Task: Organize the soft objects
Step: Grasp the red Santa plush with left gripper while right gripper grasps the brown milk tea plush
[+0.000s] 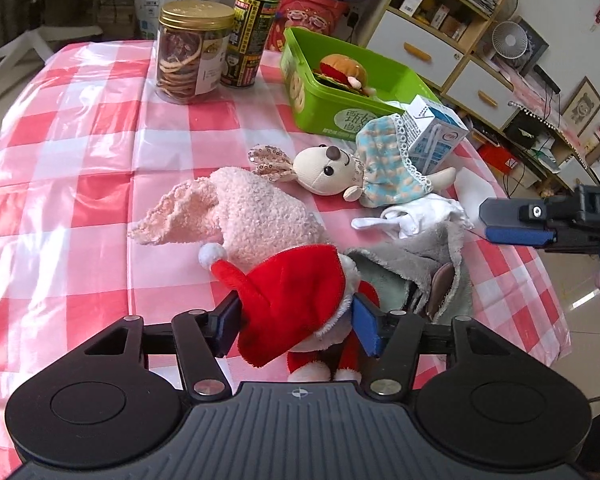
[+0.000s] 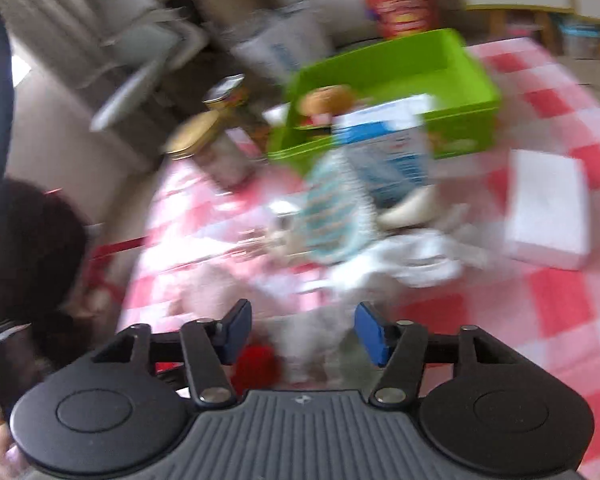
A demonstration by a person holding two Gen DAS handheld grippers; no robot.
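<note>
- The desk (image 1: 80,128) carries a green bin (image 1: 320,108) near its far edge; the pink plush in a red Santa cape (image 1: 292,304) lies near the front, well apart from it.
- The left gripper (image 1: 294,326) has fingers pinching only the red cape, so the heavy plush may slip out when lifted.
- The right gripper (image 2: 300,334) has fingers spread over a grey cloth (image 2: 320,328); the view is blurred, and it may knock the milk carton (image 1: 436,136).
</note>
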